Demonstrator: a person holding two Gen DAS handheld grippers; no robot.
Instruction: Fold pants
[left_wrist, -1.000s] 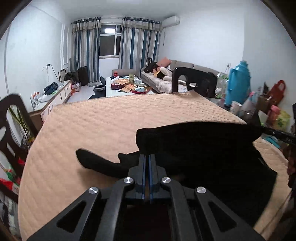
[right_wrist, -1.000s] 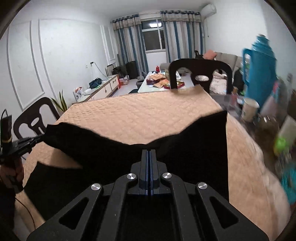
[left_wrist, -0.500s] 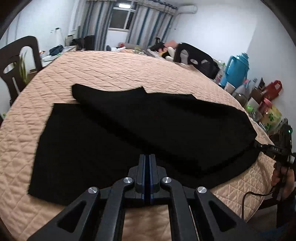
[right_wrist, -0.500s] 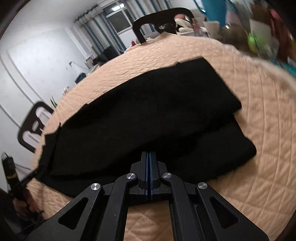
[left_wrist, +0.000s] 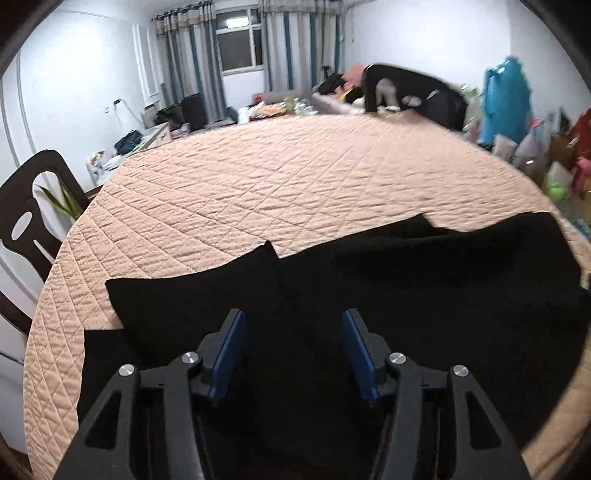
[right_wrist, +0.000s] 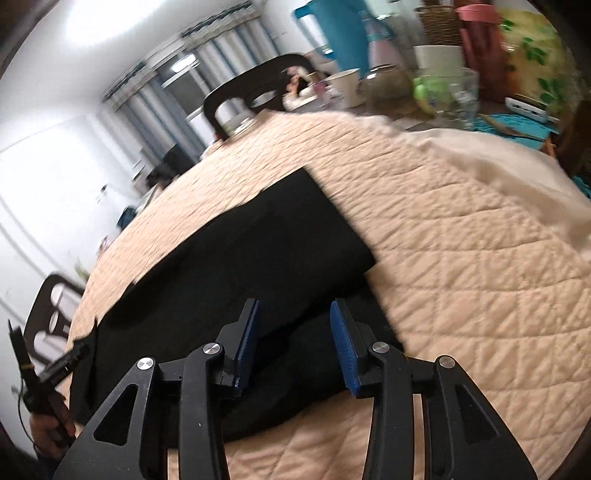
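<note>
The pants (left_wrist: 369, 295) lie flat on the quilted cover (left_wrist: 295, 177), folded over once, directly ahead of and beneath both tools. The left gripper (left_wrist: 291, 350) has its jaws opening; the blue pads (left_wrist: 225, 354) stand apart and hold nothing, with black cloth lying below the gap. The right gripper (right_wrist: 293, 339) is likewise opening over the pants (right_wrist: 258, 240), near their right-hand end, and its pads grip nothing either. Risk one: the upper layer sits askew on the lower, its far edge stepped, so a second fold made from this state probably locks in the misalignment. Risk two: a jaw tip lowered into the cloth while moving sideways can drag the top layer and open the fold. Risk three: the black cloth shows little contrast between layers, so a pinch may take one layer instead of both, and the bundle then separates on lifting. Risk four: the near edge lies close to the edge of the cover (right_wrist: 480, 295), where a pull toward the tools could slide the pants off.
</note>
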